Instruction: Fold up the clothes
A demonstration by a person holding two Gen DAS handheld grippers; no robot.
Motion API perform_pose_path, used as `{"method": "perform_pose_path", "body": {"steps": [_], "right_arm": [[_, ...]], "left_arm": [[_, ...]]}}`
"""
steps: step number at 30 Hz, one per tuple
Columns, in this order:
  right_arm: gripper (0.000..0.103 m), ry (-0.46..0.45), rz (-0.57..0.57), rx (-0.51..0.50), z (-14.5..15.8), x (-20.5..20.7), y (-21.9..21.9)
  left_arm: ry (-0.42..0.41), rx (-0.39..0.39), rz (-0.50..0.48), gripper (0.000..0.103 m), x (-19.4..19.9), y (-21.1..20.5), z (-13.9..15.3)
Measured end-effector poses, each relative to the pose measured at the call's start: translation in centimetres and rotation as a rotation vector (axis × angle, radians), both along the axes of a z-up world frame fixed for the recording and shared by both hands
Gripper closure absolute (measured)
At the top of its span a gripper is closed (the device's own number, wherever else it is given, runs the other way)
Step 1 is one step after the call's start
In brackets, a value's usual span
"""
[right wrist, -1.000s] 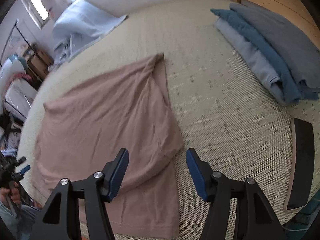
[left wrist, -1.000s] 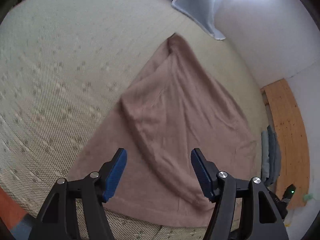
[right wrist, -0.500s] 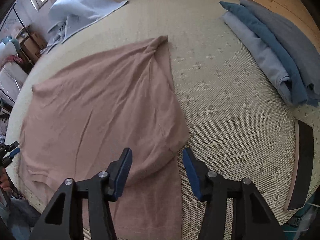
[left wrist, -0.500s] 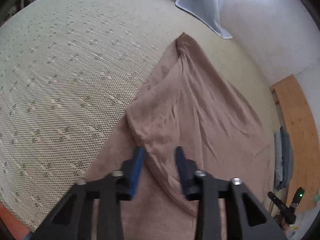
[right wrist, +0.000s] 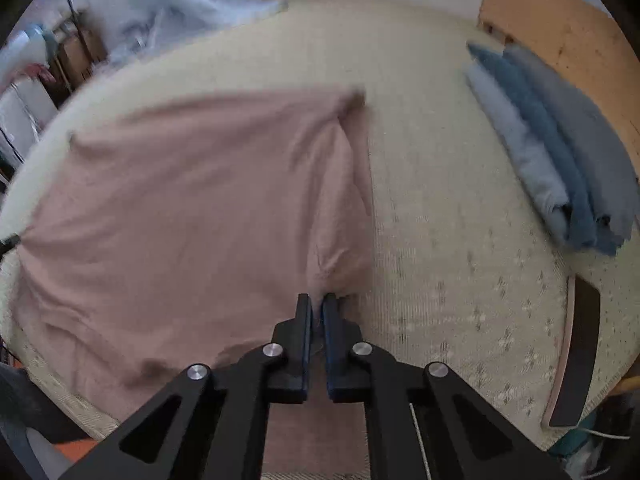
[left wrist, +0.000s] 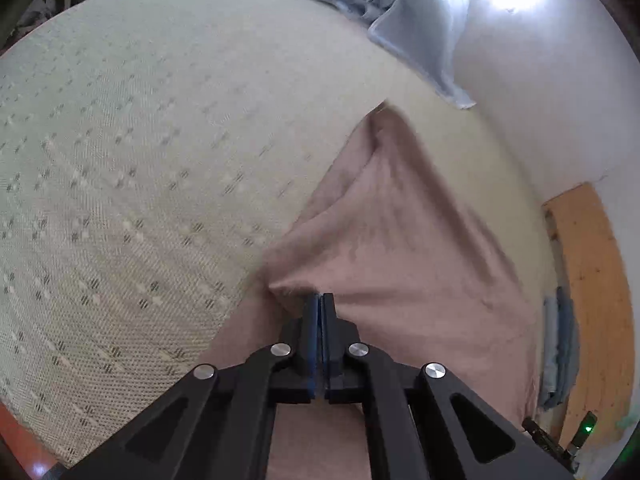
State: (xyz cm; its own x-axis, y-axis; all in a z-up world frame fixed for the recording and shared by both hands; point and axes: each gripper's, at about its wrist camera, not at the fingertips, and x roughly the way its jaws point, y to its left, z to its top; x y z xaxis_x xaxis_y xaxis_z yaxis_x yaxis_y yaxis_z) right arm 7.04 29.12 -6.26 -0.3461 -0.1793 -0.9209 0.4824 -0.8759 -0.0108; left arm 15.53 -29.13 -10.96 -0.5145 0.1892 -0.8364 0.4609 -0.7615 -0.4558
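Left gripper (left wrist: 319,300) clamped tight on a folded corner of the pink garment (left wrist: 400,248), blue pads pressed together with only a pinch of cloth between them. Right gripper (right wrist: 318,302) likewise closed on the opposite folded corner, a small tuft of the pink fabric caught at the tips. Both pointed steeply down at the near edge of the fold — probably so the doubled layer can be lifted as one and carried over evenly, one corner per hand.

Pink garment spread flat across the woven bed mat (left wrist: 140,160), already doubled over once, far end bunched to a point toward the wall. Laid square to the person, likely to keep the next fold straight.

Farther out, on the right: a stack of folded blue clothes (right wrist: 560,152) by the wooden headboard (right wrist: 560,32), well apart from the work — presumably the finished pile. Crumpled pale blue bedding (left wrist: 420,20) pushed to the far corner, out of the way.
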Motion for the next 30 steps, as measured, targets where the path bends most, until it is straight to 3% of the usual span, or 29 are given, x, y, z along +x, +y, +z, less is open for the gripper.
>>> {"method": "perform_pose_path", "body": {"steps": [3,5,7,8,12,15,22,30], "right_arm": [[0.093,-0.024,-0.030,0.052,-1.1,-0.4,0.4],[0.068,0.005,-0.059,0.044,-0.4,-0.4,0.9],[0.056,0.038,-0.095,0.028,0.4,-0.5,1.6],[0.055,0.052,-0.115,0.008,0.8,-0.6,1.9],[0.054,0.116,-0.136,-0.062,2.7,-0.4,2.2],[0.054,0.164,-0.104,-0.099,4.0,0.2,1.4],[0.054,0.226,0.010,-0.166,5.4,1.7,-2.4],[0.054,0.248,0.130,-0.175,4.7,3.4,-5.9]], "left_arm": [[-0.020,0.015,0.013,0.100,-0.1,-0.5,-0.5],[-0.013,0.036,0.030,0.099,0.2,-1.0,-0.4],[-0.014,0.048,0.058,0.098,0.7,-1.7,-0.3],[-0.012,0.060,0.073,0.096,1.2,-2.1,-0.3],[0.011,0.090,0.128,0.065,3.5,-3.5,0.1],[0.017,0.093,0.147,0.057,5.1,-4.1,0.0],[-0.033,0.113,0.130,0.055,8.1,-5.1,-1.2],[-0.036,0.143,0.067,0.055,9.0,-4.3,-1.6]]}}
